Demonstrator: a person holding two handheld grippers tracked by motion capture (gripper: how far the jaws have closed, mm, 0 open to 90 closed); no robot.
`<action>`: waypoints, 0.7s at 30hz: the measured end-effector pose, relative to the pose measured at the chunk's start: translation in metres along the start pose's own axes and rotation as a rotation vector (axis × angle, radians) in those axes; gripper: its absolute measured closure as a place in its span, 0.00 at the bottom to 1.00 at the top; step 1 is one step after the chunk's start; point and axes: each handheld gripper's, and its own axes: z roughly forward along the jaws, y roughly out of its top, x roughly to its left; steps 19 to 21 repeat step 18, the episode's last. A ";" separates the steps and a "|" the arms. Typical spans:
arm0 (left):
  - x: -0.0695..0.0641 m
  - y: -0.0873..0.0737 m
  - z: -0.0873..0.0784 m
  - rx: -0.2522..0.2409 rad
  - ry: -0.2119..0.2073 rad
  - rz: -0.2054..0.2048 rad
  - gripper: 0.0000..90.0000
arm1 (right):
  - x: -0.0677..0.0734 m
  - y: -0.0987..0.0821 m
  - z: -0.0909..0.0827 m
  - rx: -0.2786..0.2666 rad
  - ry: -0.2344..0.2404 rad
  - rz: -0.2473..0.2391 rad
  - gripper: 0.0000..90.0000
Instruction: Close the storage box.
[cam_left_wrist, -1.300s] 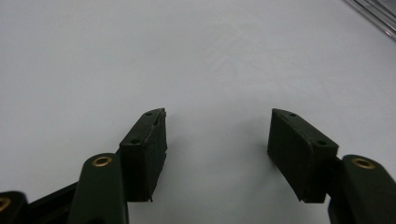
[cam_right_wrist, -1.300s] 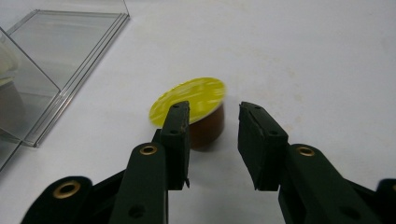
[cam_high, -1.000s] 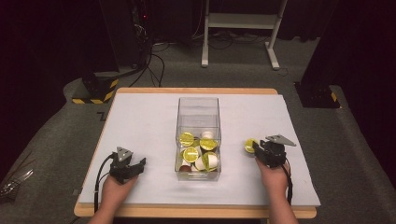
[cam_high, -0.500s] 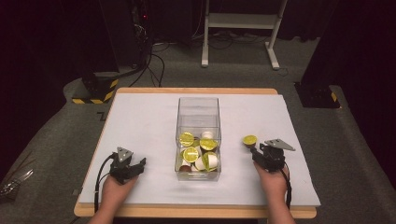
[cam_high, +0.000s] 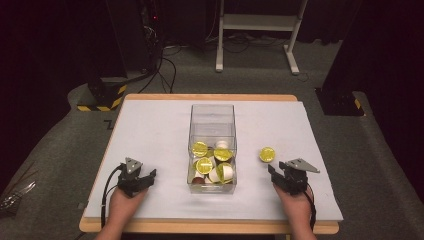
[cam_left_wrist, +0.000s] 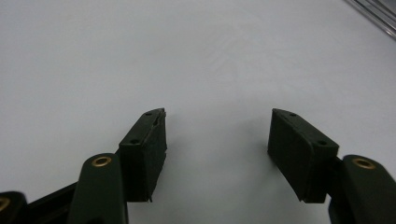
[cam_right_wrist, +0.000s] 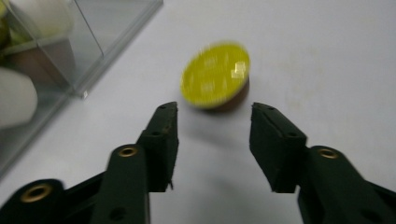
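A yellow-lidded brown capsule lies on the white table cover, right of a clear plastic box that holds several similar capsules. My right gripper sits just behind the loose capsule. In the right gripper view the capsule lies a little beyond the right gripper. Its jaws have just been opening, and they stand open with nothing between them. My left gripper rests left of the box near the front edge. The left gripper is open over bare cover in its own view.
The box corner stands close on the left in the right gripper view. The white cover lies bare on both sides of the box. A wooden table edge runs along the front. Beyond the table are dark stands and cables.
The right gripper let go of the yellow-lidded capsule and drew back toward the front edge. The capsule stays on the cover. The left gripper has not moved.
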 end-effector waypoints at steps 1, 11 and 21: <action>0.000 0.000 0.000 0.001 -0.002 -0.002 0.42 | 0.001 0.006 0.002 -0.023 -0.013 -0.017 0.65; 0.001 0.000 0.000 0.002 -0.007 -0.004 0.42 | 0.008 0.001 0.013 0.039 -0.002 -0.023 0.54; 0.001 0.000 0.000 0.003 -0.011 -0.005 0.42 | 0.014 -0.013 0.013 0.063 -0.023 -0.053 0.50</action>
